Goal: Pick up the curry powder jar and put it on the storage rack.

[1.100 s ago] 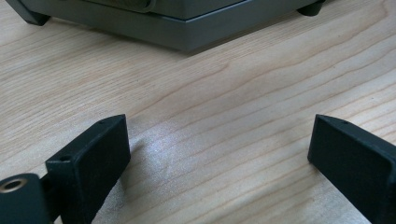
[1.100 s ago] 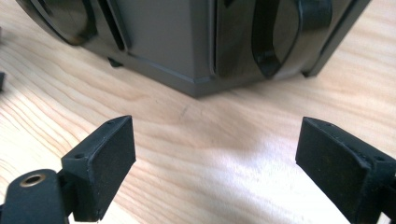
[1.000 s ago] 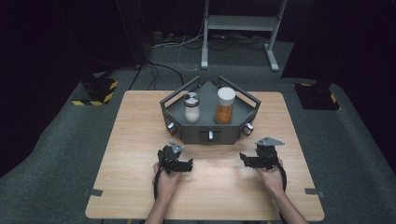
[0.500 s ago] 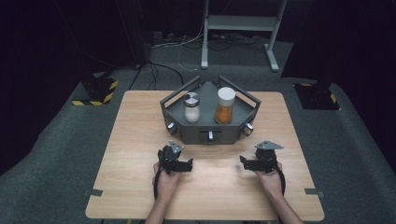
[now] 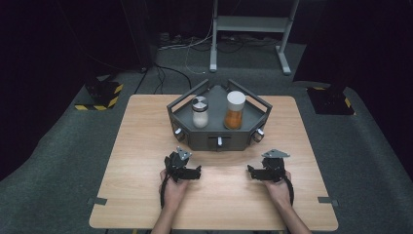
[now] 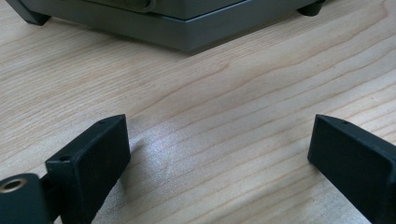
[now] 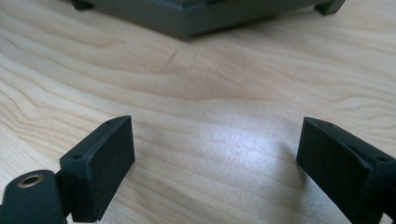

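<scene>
Pale wood-grain desk (image 5: pixel 146 161), bearing one dark grey angular tray (image 5: pixel 214 139) with small knobs along its front wall. Contents of tray: a clear jar (image 5: pixel 200 112) with a metal cap and whitish fill; beside it a taller jar (image 5: pixel 234 110) with a white lid and orange fill. Both stand upright, ahead of the fingers and well apart from them. Left gripper (image 5: pixel 187 171) and right gripper (image 5: pixel 257 173): each held in a hand low over the bare desk, short of the tray's front wall. The left's fingers (image 6: pixel 93 158) are spread wide with nothing but wood between them. The right's fingers (image 7: pixel 100 158) are equally wide and empty, having just been opening a little further. Step in hand, by judgement: the start, both tools poised, no jar yet approached. Next move likely calls for lifting a gripper over the tray's front wall and setting the fingers either side of a jar. Brands, labels, writing: none legible on jars or tray.
</scene>
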The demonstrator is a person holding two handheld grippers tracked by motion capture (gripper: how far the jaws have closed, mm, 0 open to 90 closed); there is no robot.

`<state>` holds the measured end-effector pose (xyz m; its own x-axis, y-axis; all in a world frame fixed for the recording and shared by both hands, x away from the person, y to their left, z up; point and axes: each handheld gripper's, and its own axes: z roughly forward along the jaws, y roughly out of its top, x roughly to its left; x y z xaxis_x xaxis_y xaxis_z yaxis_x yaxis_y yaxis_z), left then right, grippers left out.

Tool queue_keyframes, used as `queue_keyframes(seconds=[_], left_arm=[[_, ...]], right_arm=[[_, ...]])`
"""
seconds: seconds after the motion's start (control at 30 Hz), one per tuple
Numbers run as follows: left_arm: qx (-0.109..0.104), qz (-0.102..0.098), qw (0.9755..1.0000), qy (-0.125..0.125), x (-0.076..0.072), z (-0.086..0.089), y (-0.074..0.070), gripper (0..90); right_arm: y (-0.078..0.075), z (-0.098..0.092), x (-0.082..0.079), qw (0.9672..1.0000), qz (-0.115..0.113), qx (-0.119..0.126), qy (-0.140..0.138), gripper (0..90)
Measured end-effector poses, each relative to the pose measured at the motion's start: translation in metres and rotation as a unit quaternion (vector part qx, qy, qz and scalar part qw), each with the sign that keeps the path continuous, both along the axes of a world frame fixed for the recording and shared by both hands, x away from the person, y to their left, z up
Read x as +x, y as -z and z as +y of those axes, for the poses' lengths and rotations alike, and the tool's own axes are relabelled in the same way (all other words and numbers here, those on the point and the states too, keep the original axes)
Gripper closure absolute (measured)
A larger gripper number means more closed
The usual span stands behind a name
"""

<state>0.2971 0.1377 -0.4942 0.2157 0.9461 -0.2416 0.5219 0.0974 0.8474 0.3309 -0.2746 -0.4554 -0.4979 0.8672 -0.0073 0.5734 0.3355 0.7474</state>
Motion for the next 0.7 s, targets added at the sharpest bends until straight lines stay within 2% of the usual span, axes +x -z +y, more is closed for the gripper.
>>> queue_keyframes(seconds=[0.7], left_arm=[[-0.001, 0.0, 1.0, 0.0, -0.0001, -0.0001, 0.0002, 5.6]], right_arm=[[-0.0005, -0.0001, 0.0032, 1.0, 0.001, -0.005, -0.004, 8.3]])
